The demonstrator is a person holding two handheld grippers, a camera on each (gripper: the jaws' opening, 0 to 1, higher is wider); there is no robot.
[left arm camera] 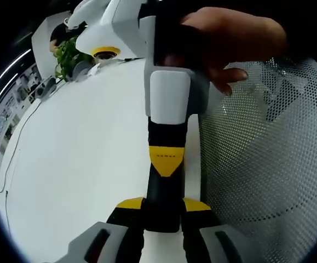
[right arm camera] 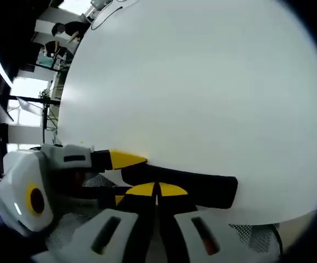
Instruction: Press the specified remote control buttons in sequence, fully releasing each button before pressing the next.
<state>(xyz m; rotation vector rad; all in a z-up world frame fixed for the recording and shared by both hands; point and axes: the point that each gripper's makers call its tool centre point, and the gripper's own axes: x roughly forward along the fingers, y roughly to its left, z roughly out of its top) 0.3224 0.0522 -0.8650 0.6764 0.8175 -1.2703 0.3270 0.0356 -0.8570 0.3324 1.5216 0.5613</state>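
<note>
White desk lies behind both tools, and the black remote is off it, low in the right gripper view, grasped at its left end by the left claw. The right claw is clenched, its yellow tips against the remote's near edge. Since the buttons are hidden, the tips could well hit the wrong key, and a hard push might lever the remote out of that one-ended grip.
</note>
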